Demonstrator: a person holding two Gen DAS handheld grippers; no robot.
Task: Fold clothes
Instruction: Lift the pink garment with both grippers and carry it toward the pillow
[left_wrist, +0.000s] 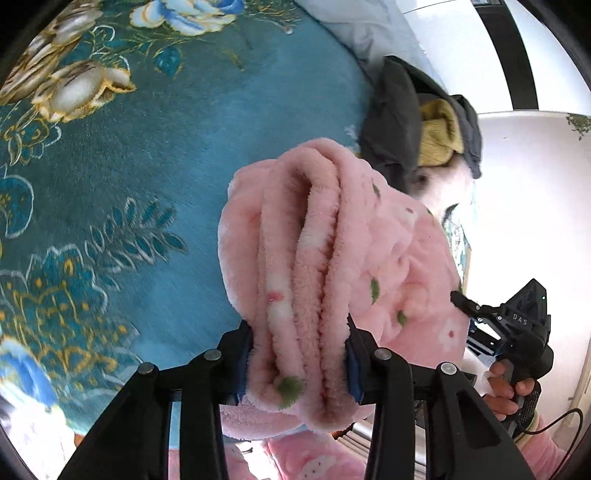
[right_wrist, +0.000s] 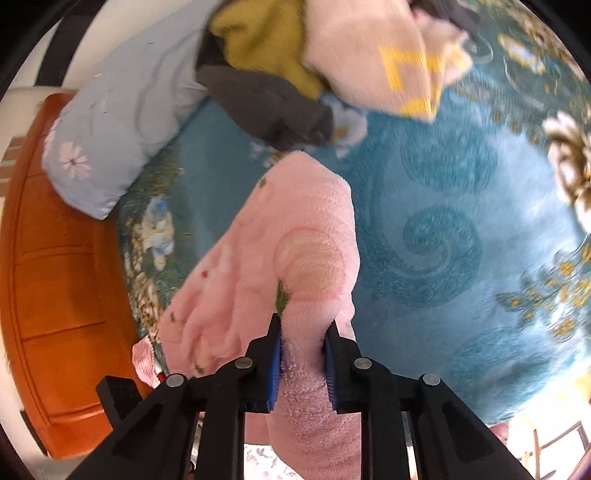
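Fleece, pink and dotted with small flowers, hangs bunched between both claws above the teal floral bedspread (left_wrist: 192, 155). The left claw (left_wrist: 299, 354) clamps several thick folds of this pink garment (left_wrist: 332, 240); the right claw (right_wrist: 303, 354) pinches a narrower ridge of it. Beyond lie a grey and yellow clothes pile (right_wrist: 266, 74) and a pale blue pillow (right_wrist: 122, 122).

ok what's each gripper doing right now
left gripper: shut on a thick bunch of the pink fleece
right gripper: shut on the pink fleece too
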